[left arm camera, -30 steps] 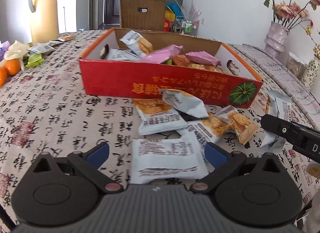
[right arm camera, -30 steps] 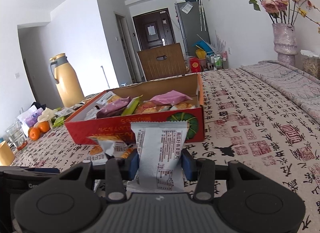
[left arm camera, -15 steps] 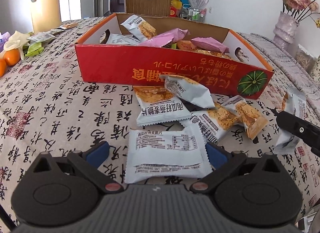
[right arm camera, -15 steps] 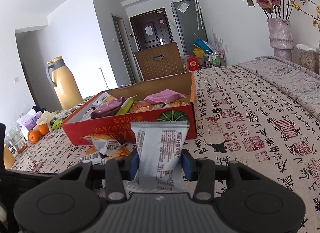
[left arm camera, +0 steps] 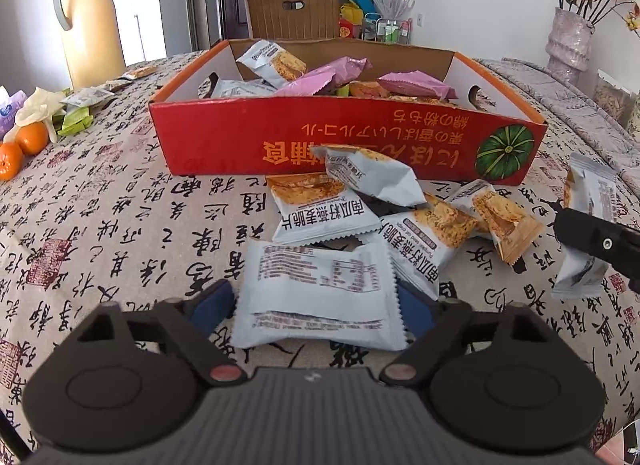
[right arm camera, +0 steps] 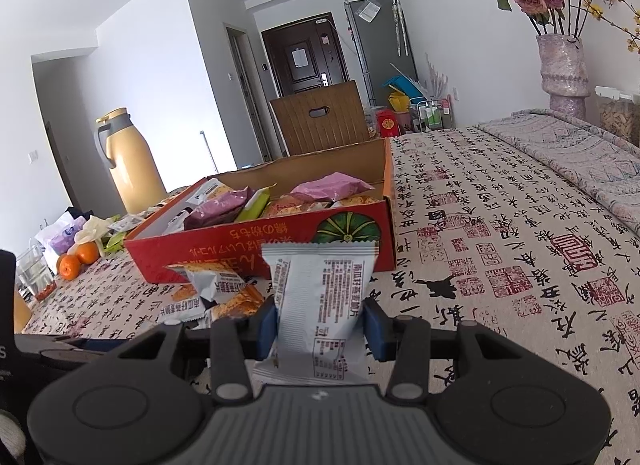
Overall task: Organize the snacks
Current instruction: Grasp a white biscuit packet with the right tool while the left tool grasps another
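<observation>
My left gripper [left arm camera: 314, 307] hovers low over the tablecloth, and its jaws are closing on a flat white snack packet [left arm camera: 320, 293] that lies between the blue pads [left arm camera: 212, 307]. The pads sit at the packet's edges and it shows no squeeze. Just beyond it lie several loose packets [left arm camera: 360, 201] in front of the red cardboard box [left arm camera: 224, 145], which holds pink and white snacks. My right gripper [right arm camera: 320, 329] is shut on an upright white packet [right arm camera: 320, 297], right of the pile and near the box's [right arm camera: 240, 253] corner. In the left wrist view it shows as a black finger [left arm camera: 596, 241].
A yellow thermos [left arm camera: 92, 25], oranges [left arm camera: 20, 145] and small green packets [left arm camera: 76, 121] stand at the table's left. A vase of flowers [left arm camera: 568, 41] and a jar are at the far right. A wooden chair back [left arm camera: 292, 9] rises behind the box.
The left gripper's pads have drawn in from wide open to the white packet's edges, and it tilted down slightly. The right gripper stays still with its packet.
</observation>
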`<control>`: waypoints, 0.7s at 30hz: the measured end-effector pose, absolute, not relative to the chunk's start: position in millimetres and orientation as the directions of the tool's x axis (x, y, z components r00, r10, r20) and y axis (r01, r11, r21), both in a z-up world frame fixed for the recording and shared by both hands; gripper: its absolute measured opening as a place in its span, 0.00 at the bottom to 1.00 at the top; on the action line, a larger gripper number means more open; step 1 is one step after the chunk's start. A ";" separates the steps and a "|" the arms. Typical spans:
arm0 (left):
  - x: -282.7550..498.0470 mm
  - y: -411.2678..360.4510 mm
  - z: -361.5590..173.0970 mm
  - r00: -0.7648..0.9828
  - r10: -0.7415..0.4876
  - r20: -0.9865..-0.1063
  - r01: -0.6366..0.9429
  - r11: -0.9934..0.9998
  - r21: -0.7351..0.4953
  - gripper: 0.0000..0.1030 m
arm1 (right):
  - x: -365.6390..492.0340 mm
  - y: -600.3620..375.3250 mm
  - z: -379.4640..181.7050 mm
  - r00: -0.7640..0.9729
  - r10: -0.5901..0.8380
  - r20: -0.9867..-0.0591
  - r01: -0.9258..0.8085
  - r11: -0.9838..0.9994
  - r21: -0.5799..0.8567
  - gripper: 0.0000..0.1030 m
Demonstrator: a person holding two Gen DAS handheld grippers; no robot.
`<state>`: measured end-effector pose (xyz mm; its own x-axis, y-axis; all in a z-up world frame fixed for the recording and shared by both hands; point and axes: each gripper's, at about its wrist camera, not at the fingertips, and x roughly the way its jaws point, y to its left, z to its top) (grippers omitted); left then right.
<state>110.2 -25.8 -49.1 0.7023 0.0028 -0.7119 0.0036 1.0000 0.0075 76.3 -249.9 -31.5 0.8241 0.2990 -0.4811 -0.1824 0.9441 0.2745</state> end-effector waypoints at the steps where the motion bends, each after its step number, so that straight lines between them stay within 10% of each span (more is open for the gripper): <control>1: 109.2 -26.1 -48.7 0.706 0.002 -0.708 0.007 1.000 0.009 0.77 | 76.0 -249.4 -31.4 0.824 0.300 -0.481 -0.184 0.944 0.274 0.43; 21: 91.8 -17.9 -34.2 0.755 -0.012 -0.655 0.022 1.000 0.007 0.64 | 68.1 -245.4 -25.1 0.830 0.303 -0.469 -0.200 0.946 0.257 0.43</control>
<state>91.8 -17.9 -34.2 0.7552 -0.0122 -0.6554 0.0220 0.9997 0.0067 68.1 -245.4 -25.1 0.8298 0.3026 -0.4688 -0.1997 0.9456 0.2569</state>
